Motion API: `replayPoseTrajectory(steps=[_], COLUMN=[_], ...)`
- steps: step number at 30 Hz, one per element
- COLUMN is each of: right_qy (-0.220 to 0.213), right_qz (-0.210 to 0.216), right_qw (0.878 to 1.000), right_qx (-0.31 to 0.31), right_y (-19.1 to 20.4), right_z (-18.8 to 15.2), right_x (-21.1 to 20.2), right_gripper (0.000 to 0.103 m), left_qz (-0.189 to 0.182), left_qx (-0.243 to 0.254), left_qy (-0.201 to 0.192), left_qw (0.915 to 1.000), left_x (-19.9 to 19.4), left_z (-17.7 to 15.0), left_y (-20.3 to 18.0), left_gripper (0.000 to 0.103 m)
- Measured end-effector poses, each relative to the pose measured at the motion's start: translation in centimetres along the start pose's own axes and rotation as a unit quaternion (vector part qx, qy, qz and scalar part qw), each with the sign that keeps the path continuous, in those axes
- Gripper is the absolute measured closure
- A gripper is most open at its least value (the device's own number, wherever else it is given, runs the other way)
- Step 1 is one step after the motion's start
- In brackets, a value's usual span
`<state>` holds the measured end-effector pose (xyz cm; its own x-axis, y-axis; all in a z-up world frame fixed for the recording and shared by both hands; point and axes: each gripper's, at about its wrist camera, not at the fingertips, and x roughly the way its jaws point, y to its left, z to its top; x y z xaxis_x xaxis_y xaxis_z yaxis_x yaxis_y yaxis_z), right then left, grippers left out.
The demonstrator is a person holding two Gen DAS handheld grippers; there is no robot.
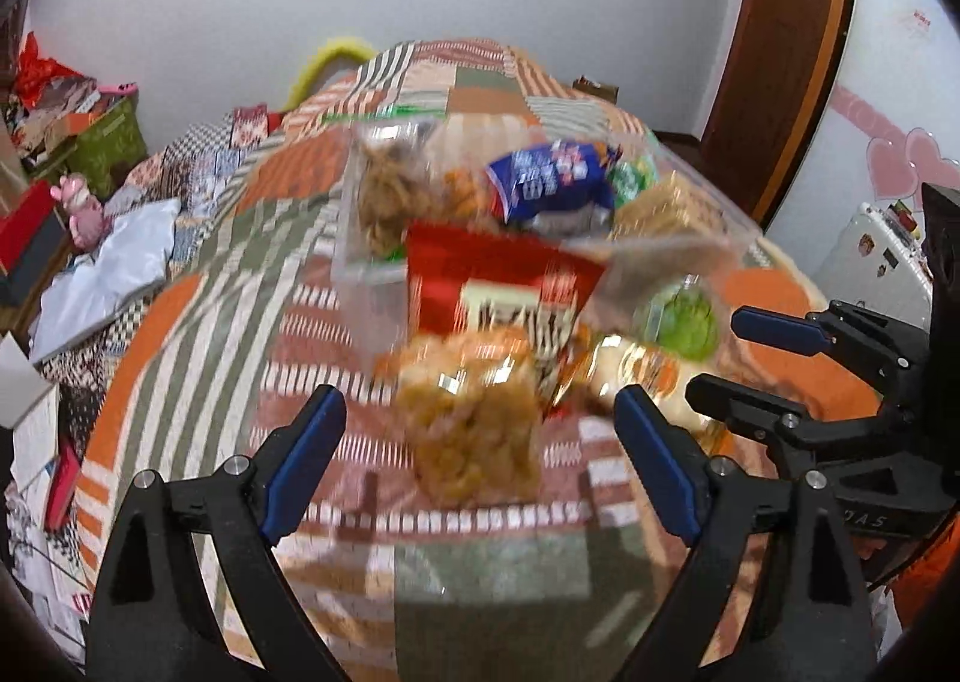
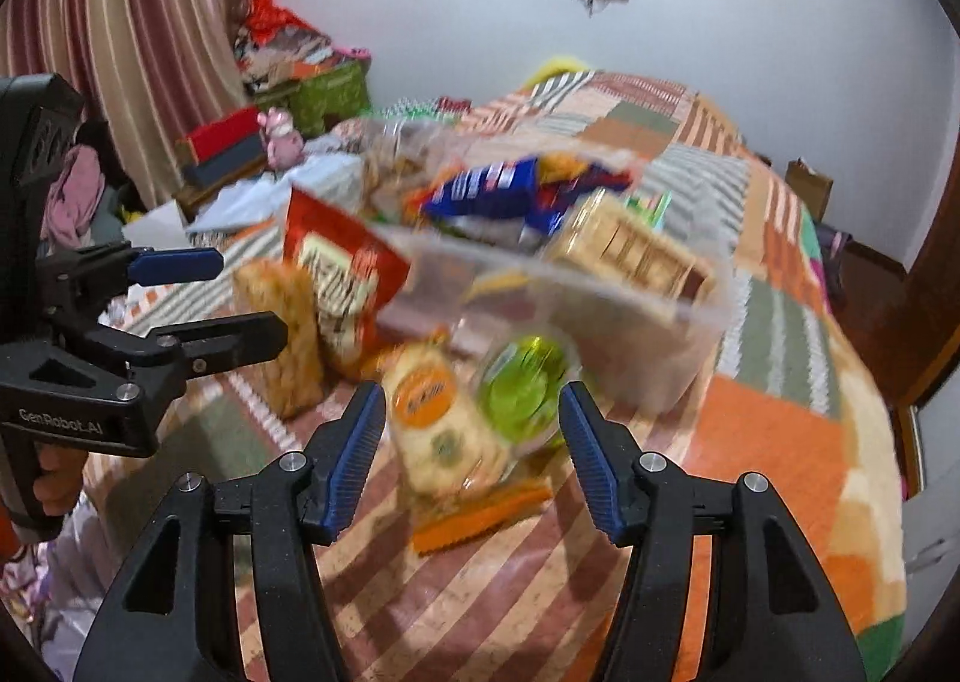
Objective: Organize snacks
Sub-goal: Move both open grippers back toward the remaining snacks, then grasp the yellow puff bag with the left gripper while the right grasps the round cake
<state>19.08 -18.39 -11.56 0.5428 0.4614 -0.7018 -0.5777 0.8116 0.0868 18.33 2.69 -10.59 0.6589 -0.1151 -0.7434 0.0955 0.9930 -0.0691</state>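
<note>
Holding both grippers open and empty, we aim the left gripper [image 1: 480,466] at a crinkly clear bag of golden fried snacks [image 1: 474,418] on the patchwork quilt [image 1: 198,310]; the right gripper [image 2: 471,460] faces an orange-labelled cracker packet [image 2: 432,418]; both look light, slippery and crushable, so pinch edges; beyond stands the clear plastic bin [image 2: 654,334].

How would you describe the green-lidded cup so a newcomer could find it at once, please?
On the patchwork bedspread stands a clear plastic bin full of snacks. The green-lidded cup lies just in front of it, beside an orange-labelled cracker pack; it is the only round, bright green item there.
</note>
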Motion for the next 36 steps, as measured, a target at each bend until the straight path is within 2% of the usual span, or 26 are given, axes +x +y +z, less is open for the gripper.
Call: replayPoseTrajectory(steps=[8,10,12,14,16,19,20,21,22,25,36], right_qy=[0.026,0.032,0.039,0.049,0.049,0.053,0.055,0.056,0.058,0.058,0.022], right_qz=[0.028,0.037,0.043,0.057,0.05,0.044,0.042,0.038,0.038,0.042,0.062], right_qw=[0.999,0.999,0.998,0.997,0.998,0.998,0.998,0.998,0.998,0.997,0.997], right_qx=[0.021,0.022,0.017,0.017,0.01,0.005,0.003,-0.001,-0.002,0.001,0.035], right_y=[-0.1,0.2,0.6,0.9,1.2,1.5,1.6,1.8,1.9,1.8,1.1], right_z=[-1.1,-1.4,-1.7,-2.0,-2.1,-2.0,-1.9,-1.9,-1.8,-1.6,-1.4], right_x=[1.1,1.2,1.3,1.5,1.6,2.0,2.2,2.5,2.6,2.8,0.7], right_gripper=[0.046,0.048,0.05,0.051,0.051,0.051,0.051,0.053,0.06,0.064,0.067], left_qz=[-0.006,-0.01,-0.013,-0.018,-0.02,-0.027,-0.038,-0.047,-0.048,-0.049,-0.054], left_qx=[-0.023,-0.032,-0.036,-0.041,-0.042,-0.046,-0.047,-0.049,-0.05,-0.05,-0.046], left_qy=[0.021,0.021,0.021,0.021,0.021,0.026,0.03,0.033,0.033,0.028,0.001], left_qw=[0.9995,0.9992,0.999,0.9988,0.9987,0.9983,0.9977,0.9972,0.997,0.9971,0.9975], left_x=[1.8,2.1,2.2,2.4,2.6,3.0,3.1,3.3,3.3,3.1,0.6], left_z=[-2.3,-2.5,-2.5,-2.6,-2.7,-2.7,-2.7,-2.8,-2.9,-3.0,-3.1], left_y=[0.9,1.0,1.1,1.2,1.2,1.4,1.4,1.4,1.5,1.4,1.5], left_gripper=[0.012,0.016,0.024,0.028,0.034,0.047,0.055,0.058,0.058,0.058,0.059])
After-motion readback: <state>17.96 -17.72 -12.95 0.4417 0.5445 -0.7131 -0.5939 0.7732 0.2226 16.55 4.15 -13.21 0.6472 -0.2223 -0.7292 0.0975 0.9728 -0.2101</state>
